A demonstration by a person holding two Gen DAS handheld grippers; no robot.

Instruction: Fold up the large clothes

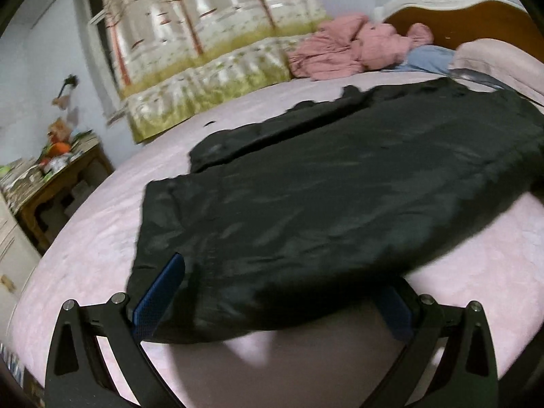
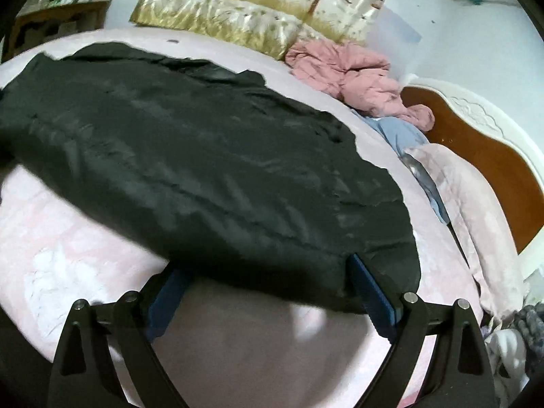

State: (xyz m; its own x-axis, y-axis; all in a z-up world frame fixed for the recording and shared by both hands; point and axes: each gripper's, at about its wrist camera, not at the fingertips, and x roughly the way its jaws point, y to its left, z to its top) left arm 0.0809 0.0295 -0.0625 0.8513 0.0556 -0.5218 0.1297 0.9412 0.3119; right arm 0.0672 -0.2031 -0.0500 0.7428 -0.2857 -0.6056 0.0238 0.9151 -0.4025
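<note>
Two wrist fisheye views, both low over a bed (image 1: 85, 244) and facing across it toward the far wall.

The left wrist view looks forward between the left gripper (image 1: 272, 302) fingers, close to the near edge of a dark garment (image 1: 323, 183), with a curtain (image 1: 190, 44) ahead and a headboard (image 1: 476, 17) at upper right. The right wrist view looks forward from the right gripper (image 2: 272, 301), equally close to the garment's near edge, with the headboard at right. Both views share the garment, a pink heap (image 1: 357, 47), the curtain, the headboard and a side table (image 1: 57, 176).
</note>
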